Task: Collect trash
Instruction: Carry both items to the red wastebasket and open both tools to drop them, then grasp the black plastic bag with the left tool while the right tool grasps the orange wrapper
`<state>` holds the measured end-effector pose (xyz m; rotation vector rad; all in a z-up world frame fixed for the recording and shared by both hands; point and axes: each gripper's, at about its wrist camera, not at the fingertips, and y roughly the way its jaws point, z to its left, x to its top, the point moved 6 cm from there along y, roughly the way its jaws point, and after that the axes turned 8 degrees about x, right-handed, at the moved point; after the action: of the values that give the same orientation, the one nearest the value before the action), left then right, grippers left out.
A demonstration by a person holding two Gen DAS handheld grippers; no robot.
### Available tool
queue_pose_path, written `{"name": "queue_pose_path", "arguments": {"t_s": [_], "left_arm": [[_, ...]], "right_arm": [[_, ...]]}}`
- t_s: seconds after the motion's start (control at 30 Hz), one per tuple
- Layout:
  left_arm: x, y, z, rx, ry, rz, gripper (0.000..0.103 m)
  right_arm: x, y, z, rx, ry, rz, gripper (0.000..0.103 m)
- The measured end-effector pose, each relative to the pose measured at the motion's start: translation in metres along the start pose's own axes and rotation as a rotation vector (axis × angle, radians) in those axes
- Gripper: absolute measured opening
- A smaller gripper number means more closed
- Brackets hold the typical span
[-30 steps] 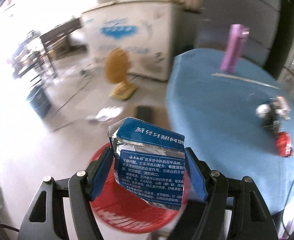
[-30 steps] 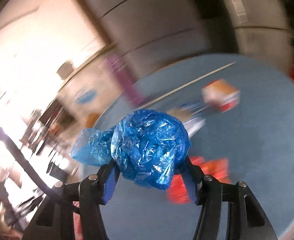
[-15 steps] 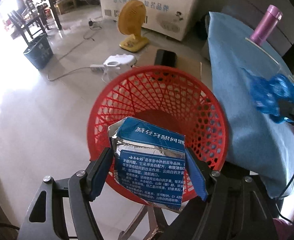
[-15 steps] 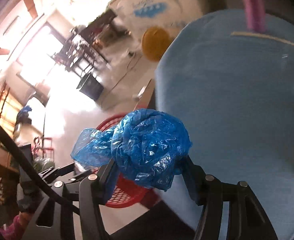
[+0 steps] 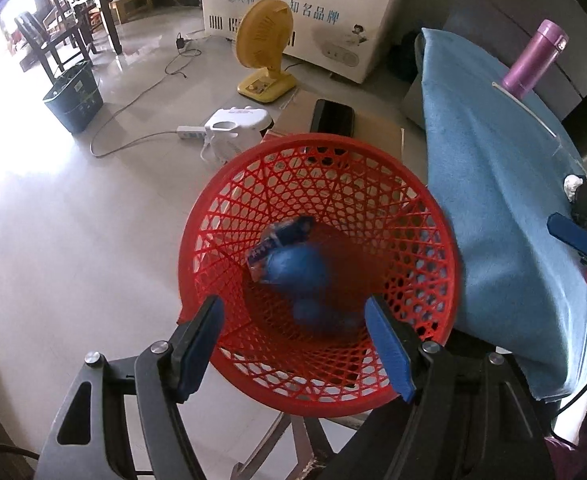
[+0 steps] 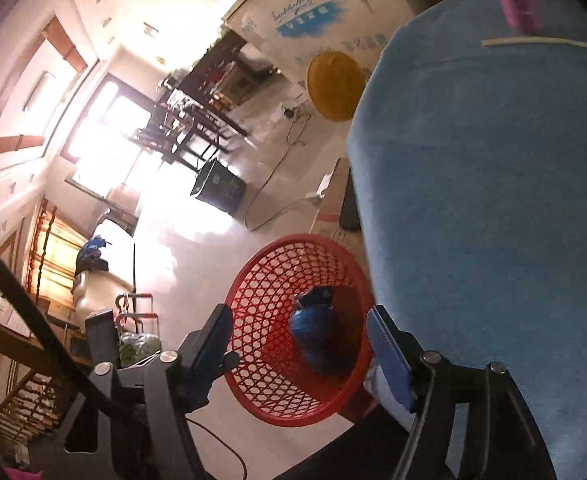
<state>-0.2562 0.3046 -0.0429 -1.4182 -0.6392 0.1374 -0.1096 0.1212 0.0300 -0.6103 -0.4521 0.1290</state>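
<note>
- Trash lies inside the red mesh basket [image 5: 409, 216], which stands on the floor just beside the near-left edge of the table with the blue cloth [image 5: 493, 184].
- We see two pieces in the basket: a crumpled blue plastic bag [image 5: 297, 266], blurred, and a blue printed carton [image 5: 281, 238] lying tilted just beyond it, touching it.
- Our left gripper [image 5: 295, 346] hangs over the near rim of the basket, pointing steeply down into it; its jaws stand wide apart with nothing between the blue pads [image 5: 201, 344].
- Our right gripper [image 6: 297, 352] points toward the same basket from the table side; its jaws have just been opening, they now stand wide, and nothing is between them. Through that gap we see the blue bag [image 6: 313, 332] in the basket [image 6: 261, 280].
- From the left wrist view, the right gripper [image 5: 581, 232] shows at the far right, over the edge of the cloth, one blue pad facing us.
- On the far end of the table stands a purple flask [image 5: 533, 60], upright, with a thin white stick [image 5: 523, 108] lying just in front of it.
- Beyond the basket on the floor we see a yellow fan [image 5: 265, 44], a white appliance [image 5: 233, 128] with its cord, a dark bin [image 5: 73, 100] to the left, and a white chest freezer [image 5: 305, 0] against the far wall.
- A black phone [image 5: 331, 118] lies on a cardboard box [image 5: 377, 132] just behind the basket.
</note>
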Motion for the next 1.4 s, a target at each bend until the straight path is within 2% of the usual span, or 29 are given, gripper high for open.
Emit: {"name": "queue_pose_path", "arguments": {"t_s": [0.17,0.37,0.57,0.83,0.93,1.07,1.23,1.4], "left_arm": [[0.007,-0.014,-0.021,-0.01,0.039,-0.041,0.074],[0.021,-0.034,-0.079,-0.068,0.143,-0.106,0.074],[0.03,-0.057,-0.152,-0.134,0.28,-0.16,0.074],[0.041,-0.092,-0.253,-0.235,0.456,-0.231,0.074],[0.048,-0.1,-0.285,-0.263,0.505,-0.26,0.074],[0.06,-0.1,-0.328,-0.291,0.538,-0.272,0.074],[0.074,-0.082,-0.37,-0.341,0.548,-0.222,0.074],[0.071,-0.06,-0.413,-0.388,0.579,-0.157,0.074]], "right_arm": [[-0.006,-0.023,-0.008,-0.029,0.03,-0.044,0.073],[-0.016,-0.081,-0.026,-0.101,0.033,-0.142,0.073],[-0.033,-0.165,-0.056,-0.18,0.087,-0.285,0.073],[-0.08,-0.28,-0.134,-0.312,0.28,-0.479,0.073],[-0.089,-0.299,-0.152,-0.332,0.341,-0.529,0.073],[-0.086,-0.31,-0.164,-0.335,0.352,-0.555,0.073],[-0.088,-0.321,-0.191,-0.363,0.377,-0.575,0.073],[-0.088,-0.32,-0.209,-0.385,0.396,-0.586,0.073]]}}
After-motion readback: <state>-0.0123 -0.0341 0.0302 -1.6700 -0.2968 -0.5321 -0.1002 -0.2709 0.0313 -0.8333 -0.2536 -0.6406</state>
